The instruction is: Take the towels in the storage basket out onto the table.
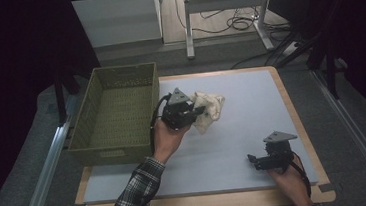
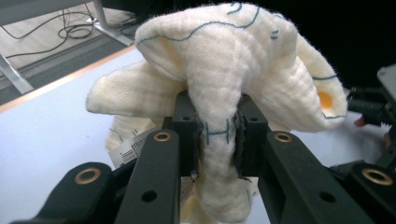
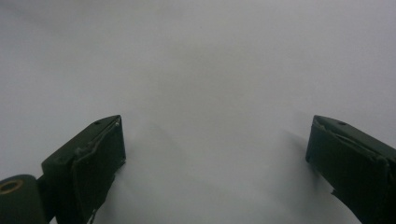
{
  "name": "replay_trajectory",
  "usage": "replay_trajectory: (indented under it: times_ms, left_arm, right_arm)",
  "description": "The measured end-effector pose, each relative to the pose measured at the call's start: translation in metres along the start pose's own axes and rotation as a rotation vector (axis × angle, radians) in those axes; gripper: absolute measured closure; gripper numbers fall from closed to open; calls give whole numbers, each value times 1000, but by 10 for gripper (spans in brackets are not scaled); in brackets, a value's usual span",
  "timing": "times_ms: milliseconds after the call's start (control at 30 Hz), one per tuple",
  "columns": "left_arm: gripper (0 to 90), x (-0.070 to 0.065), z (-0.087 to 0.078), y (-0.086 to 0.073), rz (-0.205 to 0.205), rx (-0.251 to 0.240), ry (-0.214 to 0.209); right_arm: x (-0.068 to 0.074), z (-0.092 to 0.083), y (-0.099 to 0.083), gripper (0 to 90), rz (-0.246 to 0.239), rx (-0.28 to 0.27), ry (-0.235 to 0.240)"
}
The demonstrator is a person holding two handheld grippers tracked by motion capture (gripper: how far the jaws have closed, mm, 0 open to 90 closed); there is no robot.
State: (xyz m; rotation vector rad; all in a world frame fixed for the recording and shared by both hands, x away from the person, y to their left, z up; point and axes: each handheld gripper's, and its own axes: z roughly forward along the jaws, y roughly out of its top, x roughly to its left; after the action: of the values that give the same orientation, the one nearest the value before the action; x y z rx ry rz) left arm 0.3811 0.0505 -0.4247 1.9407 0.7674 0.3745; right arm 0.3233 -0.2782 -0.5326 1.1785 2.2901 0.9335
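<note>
Item: cloth (image 1: 207, 110), cream, crumpled, with blue stitching. Location: lifted off the table (image 1: 244, 138), just right of the basket (image 1: 116, 114); pinched mid-fold in the left claw (image 2: 216, 135), loose ends drooping on both sides.

Left claw: pressed on the cloth. Right claw (image 3: 215, 149): spread, nothing held, low over the bare table at the near right.

Step in hand: judged to be carriage of the cloth towards the basket.

Next move: the cloth is to be brought over the rim, the hanging ends cleared of the wall, then released inside.

Olive woven basket (image 1: 114, 114) on pale table (image 1: 251, 107), cables (image 1: 237, 23) beyond, perhaps desk legs (image 1: 189, 19)
</note>
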Motion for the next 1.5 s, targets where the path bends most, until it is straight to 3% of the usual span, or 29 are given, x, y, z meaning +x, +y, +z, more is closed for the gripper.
replay_trajectory:
  times_ms: [200, 567, 667, 733, 800, 900, 1033, 1167, 1233, 1333, 1367, 1400, 1500]
  left_arm:
    - [739, -13, 25, -17, -5, 62, -36]
    - [707, -19, 61, -40, -14, 130, -62]
    - [665, -20, 75, -48, -15, 148, -68]
    - [577, -21, 79, -52, -18, 141, -77]
    - [468, -21, 79, -53, -14, 123, -86]
    - [373, -21, 76, -53, -12, 109, -88]
    - [325, -19, 60, -50, -8, 84, -79]
    - [321, -17, 49, -53, -8, 77, -67]
    - [321, -15, 44, -55, -16, 70, -63]
    - [324, -12, 36, -62, -26, 66, -48]
    - [326, -11, 33, -64, -31, 68, -41]
    - [335, -10, 32, -68, -40, 69, -31]
    - [364, -9, 29, -76, -43, 78, -17]
  right_arm:
    - [0, 0, 0, 47, -1, 0, 0]
    - [0, 0, 0, 46, -3, 1, -1]
    - [0, 0, 0, 45, -4, 2, -1]
    - [0, 0, 0, 46, -4, 2, 0]
    - [0, 0, 0, 47, -4, 1, 2]
    - [0, 0, 0, 50, -4, 0, 3]
    - [0, -2, 0, 111, -11, -13, 18]
    - [1, -4, 0, 181, -26, -19, 37]
    - [1, -9, 1, 253, -16, -32, 78]
    - [1, -16, 5, 336, -20, -59, 99]
    - [2, -20, 7, 366, -24, -73, 118]
    - [4, -26, 14, 437, -29, -98, 167]
    - [7, -28, 20, 483, -39, -100, 208]
